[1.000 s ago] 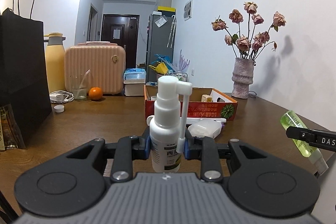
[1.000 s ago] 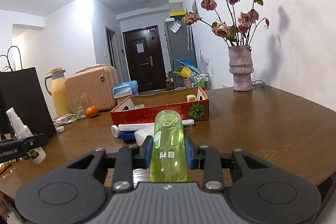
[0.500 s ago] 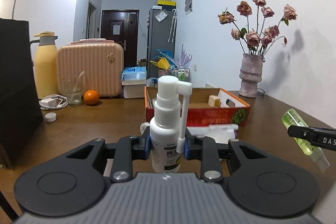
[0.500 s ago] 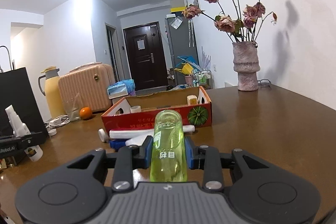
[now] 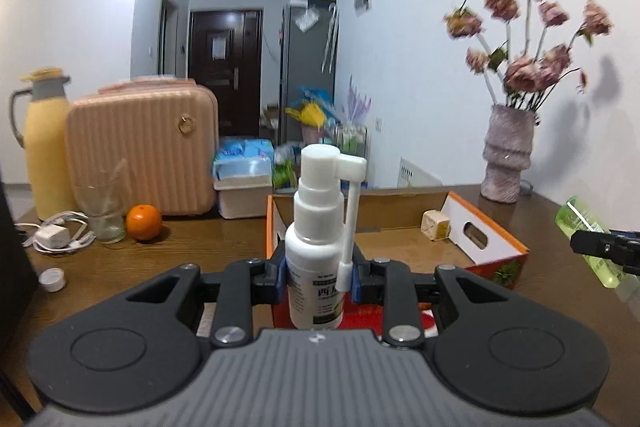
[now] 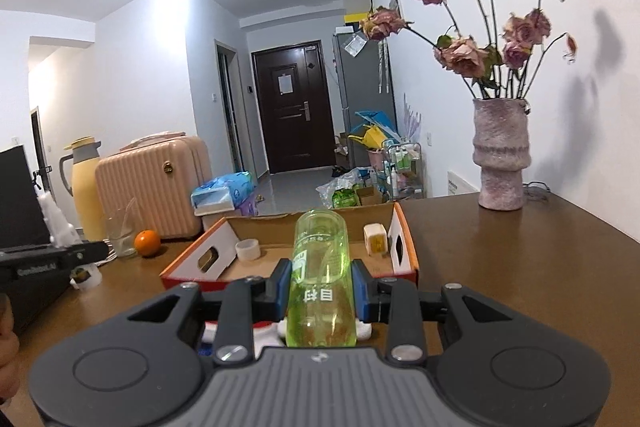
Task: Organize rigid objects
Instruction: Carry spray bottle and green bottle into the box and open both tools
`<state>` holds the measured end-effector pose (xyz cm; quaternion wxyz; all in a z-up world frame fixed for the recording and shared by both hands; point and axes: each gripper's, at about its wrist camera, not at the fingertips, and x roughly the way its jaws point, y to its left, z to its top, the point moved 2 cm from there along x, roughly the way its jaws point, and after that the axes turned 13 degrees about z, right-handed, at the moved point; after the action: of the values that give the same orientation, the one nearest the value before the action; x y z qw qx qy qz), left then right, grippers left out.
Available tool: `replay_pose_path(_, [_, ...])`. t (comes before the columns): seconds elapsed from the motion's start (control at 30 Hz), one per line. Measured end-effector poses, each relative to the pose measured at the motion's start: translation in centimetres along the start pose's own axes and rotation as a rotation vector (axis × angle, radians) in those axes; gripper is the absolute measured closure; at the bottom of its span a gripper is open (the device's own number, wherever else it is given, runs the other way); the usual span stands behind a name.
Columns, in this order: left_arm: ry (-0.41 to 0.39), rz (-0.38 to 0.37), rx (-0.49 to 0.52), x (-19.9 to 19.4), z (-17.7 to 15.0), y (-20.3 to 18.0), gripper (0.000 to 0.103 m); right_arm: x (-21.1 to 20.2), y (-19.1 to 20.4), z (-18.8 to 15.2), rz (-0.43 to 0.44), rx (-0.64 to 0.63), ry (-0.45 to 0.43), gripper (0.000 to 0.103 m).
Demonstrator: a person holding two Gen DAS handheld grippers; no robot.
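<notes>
Plainly, from the left wrist view: left gripper (image 5: 319,279) clamped on a white spray bottle (image 5: 315,269), blue pads pressing the lower body on both sides, bottle upright, folded nozzle arm hanging down its right side. Held above the table (image 5: 180,251), right at the near wall of the orange cardboard box (image 5: 494,241). Probably light, stiff plastic, smooth and a little slippery; best pinched low on the round body as now, never on the thin nozzle arm, likely to bend or snap. Small cream cube (image 5: 435,224) already inside the box. At the right edge, the green bottle (image 5: 580,227) tilted in the other tool's dark tip.

Next, from the right wrist view: right gripper (image 6: 321,287) clenched around a clear green bottle (image 6: 321,279), pads on its middle, rounded end pointing forward toward the box (image 6: 408,251). Hovering over the table (image 6: 500,267), just short of the box's near wall. Judged rigid and light, slick-walled, apt to roll once laid on its side; mid-body grip sound, gentle release low inside the box advisable. Roll of tape (image 6: 248,249) and cream cube (image 6: 375,239) within, floor between them bare. Left gripper (image 6: 52,259) with its white bottle (image 6: 56,223) at the left edge. Vase of dried roses (image 6: 502,155) well apart to the right, fragile, worth avoiding.
</notes>
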<state>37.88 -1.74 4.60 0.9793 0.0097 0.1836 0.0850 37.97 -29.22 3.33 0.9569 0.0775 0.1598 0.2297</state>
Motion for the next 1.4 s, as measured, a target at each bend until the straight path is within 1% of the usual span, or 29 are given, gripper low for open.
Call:
replay_pose_path(0.07, [0.053, -0.006, 0.004, 2.7, 1.1, -0.5, 0.075, 2.2, -1.2, 1.0, -0.004, -0.009, 0.020, 0.073])
replay_pose_path(0.17, [0.104, -0.011, 0.027, 6.4, 2.1, -1.2, 0.075, 5.5, -3.0, 2.1, 0.009, 0.001, 0.061, 0.073])
replay_pose_path(0.23, [0.155, -0.009, 0.042, 8.9, 2.5, -1.8, 0.075, 8.1, -4.4, 2.7, 0.015, 0.012, 0.099, 0.073])
replay_pose_path(0.33, [0.231, -0.030, 0.079, 12.2, 2.7, -2.9, 0.075, 11.8, -6.1, 3.1, 0.019, 0.033, 0.155, 0.073])
replay_pose_path(0.4, [0.292, -0.033, 0.088, 14.4, 2.7, -3.4, 0.075, 14.3, -7.4, 3.4, 0.011, 0.064, 0.197, 0.073])
replay_pose_path(0.47, [0.339, -0.035, 0.097, 16.5, 2.9, -3.9, 0.075, 16.5, -8.3, 3.5, -0.001, 0.061, 0.242, 0.073])
replay_pose_path(0.53, [0.382, -0.034, 0.129, 18.4, 3.0, -4.4, 0.075, 18.7, -8.8, 3.3, -0.018, 0.041, 0.293, 0.073])
replay_pose_path(0.63, [0.470, -0.043, 0.174, 20.9, 2.9, -5.0, 0.075, 22.1, -9.6, 3.1, -0.070, 0.009, 0.385, 0.073])
replay_pose_path(0.77, [0.593, -0.036, 0.268, 24.3, 2.5, -6.1, 0.075, 25.3, -9.6, 3.4, -0.116, -0.074, 0.501, 0.073])
replay_pose_path(0.8, [0.633, -0.039, 0.274, 25.1, 2.3, -6.2, 0.075, 26.0, -9.7, 3.5, -0.127, -0.093, 0.531, 0.073])
replay_pose_path(0.9, [0.760, -0.080, 0.267, 27.5, 1.8, -6.4, 0.075, 28.0, -10.1, 3.3, -0.157, -0.132, 0.628, 0.073])
replay_pose_path(0.97, [0.823, -0.088, 0.298, 28.7, 1.7, -6.8, 0.075, 29.1, -10.3, 3.1, -0.180, -0.157, 0.675, 0.073])
replay_pose_path(1.03, [0.853, -0.077, 0.323, 29.5, 1.6, -7.0, 0.073, 30.1, -10.3, 2.9, -0.187, -0.173, 0.713, 0.074])
replay_pose_path(1.13, [0.902, -0.063, 0.306, 30.5, 1.9, -6.9, 0.072, 30.9, -10.3, 3.1, -0.204, -0.172, 0.731, 0.073])
replay_pose_path(1.27, [0.910, -0.042, 0.281, 30.8, 2.7, -6.6, 0.069, 31.4, -10.6, 3.5, -0.207, -0.145, 0.748, 0.073])
replay_pose_path(1.3, [0.909, -0.041, 0.282, 30.7, 3.0, -6.6, 0.066, 31.4, -10.6, 3.6, -0.208, -0.137, 0.752, 0.073])
replay_pose_path(1.37, [0.900, -0.039, 0.285, 30.0, 3.6, -6.5, 0.054, 31.1, -10.6, 4.0, -0.208, -0.121, 0.755, 0.072])
replay_pose_path(1.4, [0.892, -0.032, 0.289, 29.7, 3.9, -6.5, 0.042, 30.8, -10.6, 4.2, -0.205, -0.113, 0.757, 0.072])
